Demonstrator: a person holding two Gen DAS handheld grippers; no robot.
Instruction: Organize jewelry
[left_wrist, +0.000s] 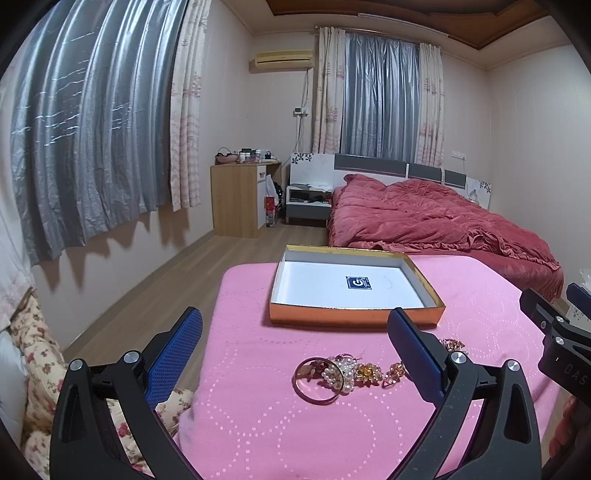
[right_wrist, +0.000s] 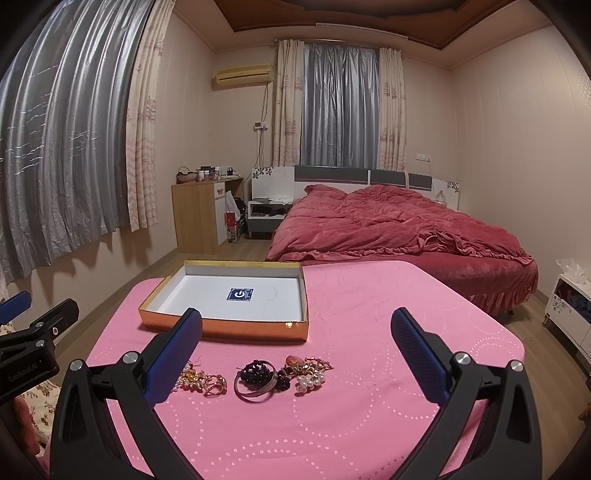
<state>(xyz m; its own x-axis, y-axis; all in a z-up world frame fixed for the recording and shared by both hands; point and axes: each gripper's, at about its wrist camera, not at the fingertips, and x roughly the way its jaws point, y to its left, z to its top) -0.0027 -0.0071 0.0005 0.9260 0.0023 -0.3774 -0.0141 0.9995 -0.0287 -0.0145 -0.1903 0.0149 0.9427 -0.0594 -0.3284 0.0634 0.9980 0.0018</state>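
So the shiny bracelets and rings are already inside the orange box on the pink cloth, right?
Not quite. The orange box on the pink cloth holds no jewelry. The bracelets and rings lie on the cloth in front of it, as the right wrist view shows.

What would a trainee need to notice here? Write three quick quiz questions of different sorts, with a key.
1. True or false: the box on the pink cloth already holds jewelry.
2. Multiple choice: the jewelry lies (A) inside the box, (B) on the cloth, nearer the cameras than the box, (C) on the bed.
3. Fill in: both the left tool and the right tool are ____, holding nothing.

Key: 1 false, only a blue sticker shows inside; 2 B; 3 open.
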